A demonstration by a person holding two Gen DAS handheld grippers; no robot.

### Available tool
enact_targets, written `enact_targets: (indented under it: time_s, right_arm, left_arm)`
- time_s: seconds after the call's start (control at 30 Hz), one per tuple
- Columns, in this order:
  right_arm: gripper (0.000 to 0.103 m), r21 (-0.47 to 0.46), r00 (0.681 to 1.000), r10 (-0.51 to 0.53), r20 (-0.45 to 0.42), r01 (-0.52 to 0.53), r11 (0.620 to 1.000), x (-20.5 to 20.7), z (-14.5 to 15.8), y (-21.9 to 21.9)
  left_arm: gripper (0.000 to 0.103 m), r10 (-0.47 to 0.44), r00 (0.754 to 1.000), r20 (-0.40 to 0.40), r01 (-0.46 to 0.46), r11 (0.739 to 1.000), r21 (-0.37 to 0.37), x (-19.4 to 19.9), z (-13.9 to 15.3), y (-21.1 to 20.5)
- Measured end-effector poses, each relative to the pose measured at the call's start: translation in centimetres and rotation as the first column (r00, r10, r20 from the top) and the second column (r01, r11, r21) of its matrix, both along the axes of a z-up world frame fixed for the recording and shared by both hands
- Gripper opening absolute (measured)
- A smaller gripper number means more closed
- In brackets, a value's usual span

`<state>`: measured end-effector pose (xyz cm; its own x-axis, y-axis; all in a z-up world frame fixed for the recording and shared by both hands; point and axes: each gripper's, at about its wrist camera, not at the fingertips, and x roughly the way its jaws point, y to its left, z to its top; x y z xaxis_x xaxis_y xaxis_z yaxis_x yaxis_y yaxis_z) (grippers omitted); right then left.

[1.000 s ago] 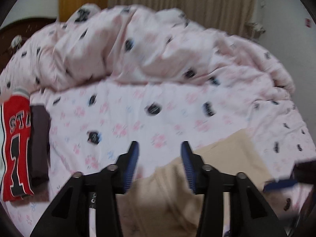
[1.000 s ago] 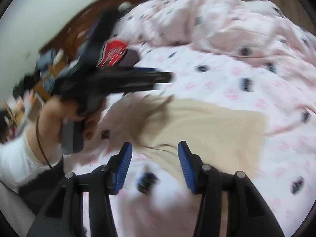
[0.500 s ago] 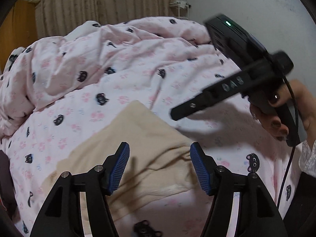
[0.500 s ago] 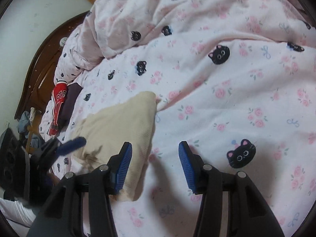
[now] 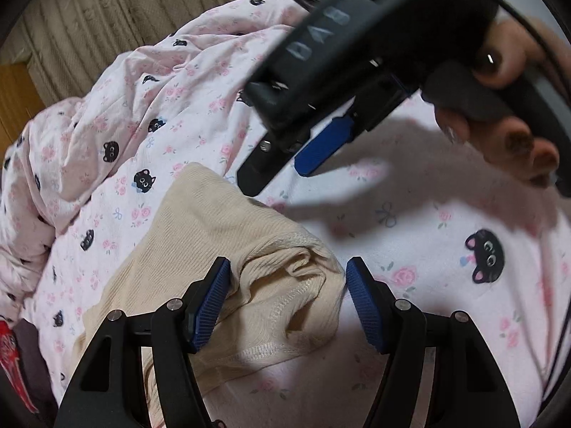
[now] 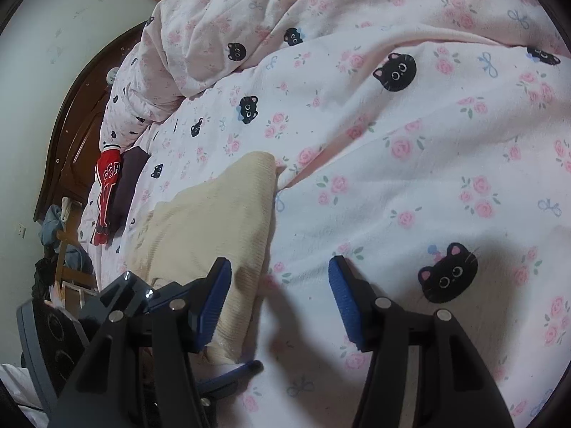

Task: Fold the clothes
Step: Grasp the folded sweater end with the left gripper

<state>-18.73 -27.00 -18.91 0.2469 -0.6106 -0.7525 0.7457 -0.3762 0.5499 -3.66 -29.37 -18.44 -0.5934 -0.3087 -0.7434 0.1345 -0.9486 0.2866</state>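
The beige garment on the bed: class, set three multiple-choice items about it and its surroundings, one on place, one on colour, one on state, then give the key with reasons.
1. Where does the red jersey lie?
A. near the headboard, beside a dark folded garment
B. on top of the beige garment
C. on the floor

2. What colour are the cat faces printed on the bedsheet?
A. white
B. black
C. green

3. How does the left gripper stand to the beige garment?
A. shut on a sleeve
B. far from it
C. jaws wide, a bunched edge between them, not pinched

Key: 1 A, the right wrist view shows them side by side; 2 B, the faces are black; 3 C, gaps show at the pads.
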Motion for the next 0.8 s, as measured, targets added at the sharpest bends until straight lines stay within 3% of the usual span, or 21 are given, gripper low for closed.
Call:
enact_targets:
  time_s: [0.13,0.2,0.27,0.37,0.6,0.8]
  right_arm:
    - [0.060,-0.012,1.000,-0.003,0.026,0.003,1.000,-0.1,-0.3,-0.5]
    - [0.060,-0.021,0.999,-0.002,0.038,0.003,1.000,0.0,-0.4,-0.9]
    - [0.060,-0.027,0.999,0.002,0.047,-0.001,1.000,0.1,-0.6,-1.4]
    - [0.060,-0.033,0.998,0.003,0.058,-0.001,0.999,0.3,-0.9,-2.3]
    - [0.060,-0.073,0.992,-0.020,0.123,0.029,0.997,0.3,-1.7,-3.4]
    - [0.060,-0.092,0.990,-0.024,0.140,0.037,0.995,0.7,-1.7,-3.8]
  left_arm:
    - [0.060,-0.002,1.000,0.002,0.002,1.000,0.008,-0.1,-0.4,-0.1]
    - [0.050,0.007,1.000,-0.001,-0.007,0.999,0.042,-0.2,-0.4,-0.7]
    - [0.030,0.034,0.999,-0.010,-0.033,0.997,0.065,-0.1,-0.2,-1.4]
    - [0.017,0.073,0.997,-0.030,-0.069,0.989,0.128,0.2,0.2,-2.6]
    - [0.013,0.141,0.986,-0.083,-0.116,0.960,0.255,1.3,1.6,-4.6]
    - [0.013,0.215,0.963,-0.161,-0.143,0.917,0.373,3.3,3.7,-6.3]
